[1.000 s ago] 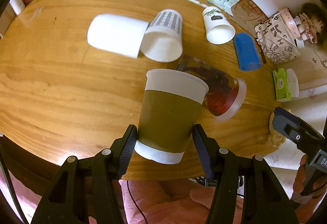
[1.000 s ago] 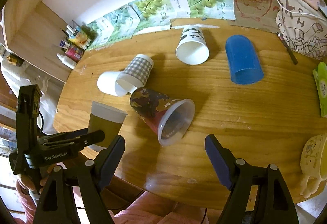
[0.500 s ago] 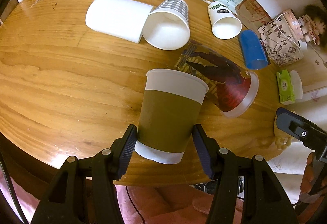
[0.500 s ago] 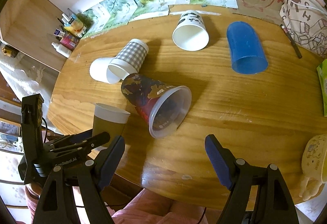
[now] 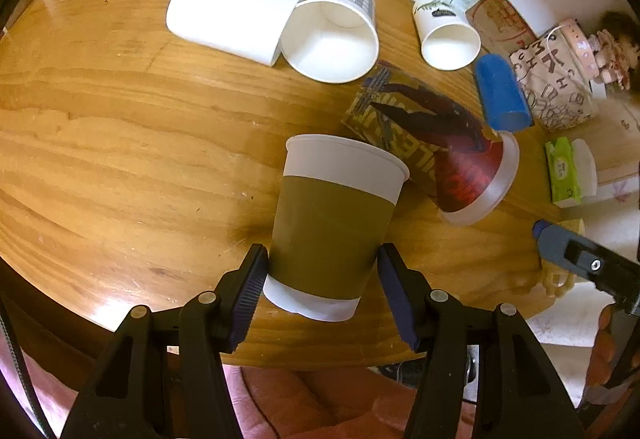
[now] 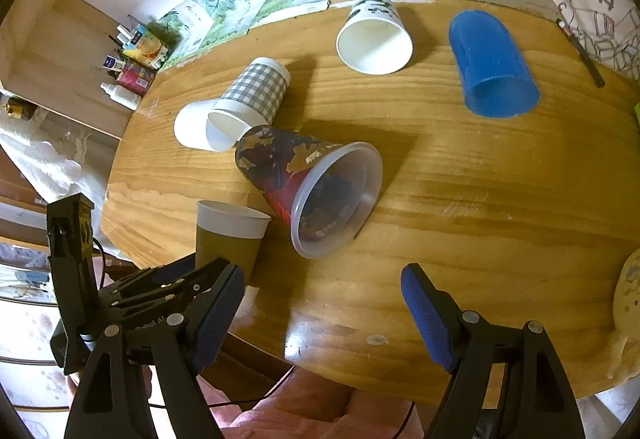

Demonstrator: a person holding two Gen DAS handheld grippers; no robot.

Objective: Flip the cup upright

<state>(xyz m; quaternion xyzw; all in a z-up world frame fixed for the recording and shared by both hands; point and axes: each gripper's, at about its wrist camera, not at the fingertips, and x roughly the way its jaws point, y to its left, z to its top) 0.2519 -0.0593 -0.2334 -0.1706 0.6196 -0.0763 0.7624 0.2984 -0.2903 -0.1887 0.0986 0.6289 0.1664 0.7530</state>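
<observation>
My left gripper (image 5: 322,289) is shut on an olive-and-white paper cup (image 5: 334,223), held upright at the near edge of the wooden table (image 5: 120,143). The same cup (image 6: 228,235) shows at the left of the right wrist view, with the left gripper's fingers (image 6: 176,279) around it. My right gripper (image 6: 322,315) is open and empty, over the table's near edge. A clear cup with a red-and-dark print (image 6: 308,187) lies on its side just ahead of it, mouth toward me.
More cups lie on their sides: a plain white one (image 5: 228,19), a grey checked one (image 5: 336,35), a white one with a black label (image 5: 444,35) and a blue one (image 6: 488,63). A patterned bag (image 5: 556,87) and a green tissue pack (image 5: 564,171) sit at the right.
My left gripper has carried the olive cup forward over the table, closer to the printed cup. My right gripper has also come a little closer to the printed cup.
</observation>
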